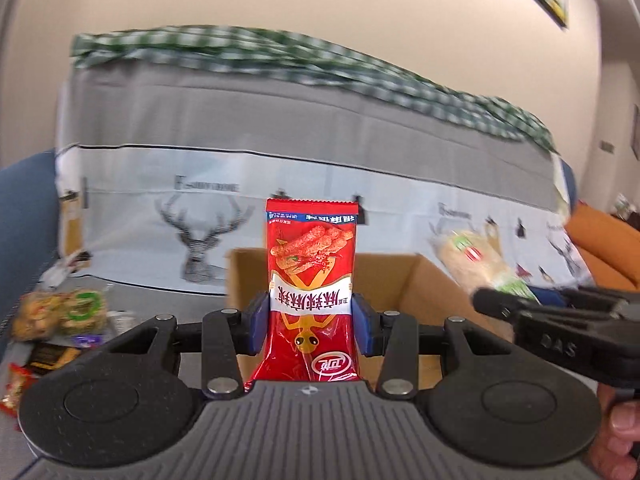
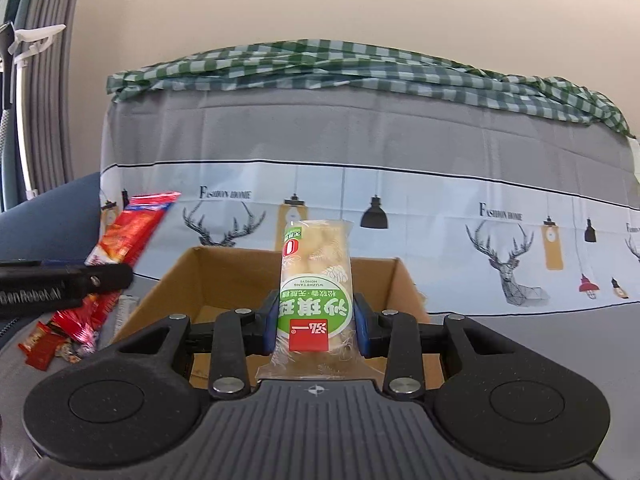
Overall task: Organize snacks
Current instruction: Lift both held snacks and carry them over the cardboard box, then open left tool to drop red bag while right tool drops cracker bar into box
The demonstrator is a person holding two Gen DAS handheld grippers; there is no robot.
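Nearest to you, your left gripper (image 1: 310, 322) is clamped on a red spicy-snack packet (image 1: 310, 280), its blue pads pressing both sides of the wrapper while the packet stands upright, print upside down. Your right gripper (image 2: 316, 326) is likewise closed on a pale pastry packet with a green label (image 2: 316, 292), also upright between the pads. Each gripper shows in the other's view as a dark shape off to the side, carrying its packet.

Just beyond both grippers sits the open cardboard box (image 2: 384, 280), flaps up. The part of its inside that shows looks bare brown card, though much of the floor is hidden behind the packets, so you cannot be sure nothing is in it yet.

To your left, on the grey sofa seat (image 1: 160, 300), loose snacks remain: a cluster of yellow and green wrapped packets (image 1: 60, 312), a dark packet (image 1: 52, 356) below them, and small red packets (image 2: 40, 346) near the edge.

Behind everything rises the sofa back under a printed deer cover (image 2: 360, 200), with a green checked cloth (image 2: 360, 68) draped along the top.

By my reading you are early on: two packets are in hand and poised at the box, none visibly stowed, and the pile on the left still waits to be sorted.
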